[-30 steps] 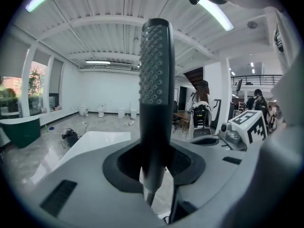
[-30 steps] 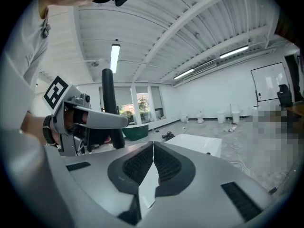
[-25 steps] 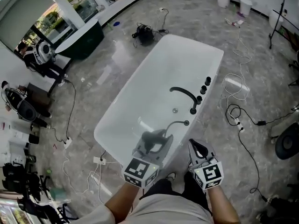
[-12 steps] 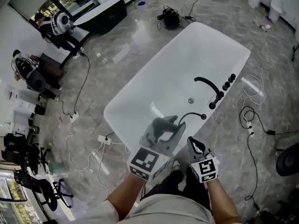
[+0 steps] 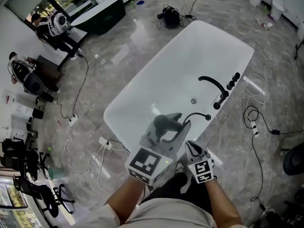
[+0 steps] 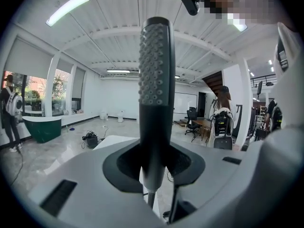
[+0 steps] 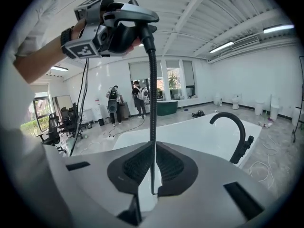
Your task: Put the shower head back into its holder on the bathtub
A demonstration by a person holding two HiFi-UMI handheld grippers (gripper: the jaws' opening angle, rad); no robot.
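The dark grey shower head [image 5: 166,123] stands upright in my left gripper [image 5: 167,129], which is shut on its handle [image 6: 153,141] above the near end of the white bathtub [image 5: 124,106]. Its nozzle face [image 6: 153,65] shows in the left gripper view. The hose [image 7: 152,89] drops straight from the head [image 7: 135,17] into my right gripper [image 7: 152,148], which is shut on it just right of and below the left one [image 5: 190,146]. The hose's other end curves to the black holder [image 5: 207,117] on the tub's right rim.
A black arched faucet [image 5: 213,85] and round knobs [image 5: 232,82] stand on the rim beyond the holder. Cables [image 5: 251,122] and a power strip [image 5: 104,141] lie on the marble floor around the tub. A dark green tub [image 5: 102,15] and a person [image 5: 57,25] are far left.
My right gripper has dropped lower and drawn in beside the left one. The left gripper, with the shower head, has shifted a little toward the tub.
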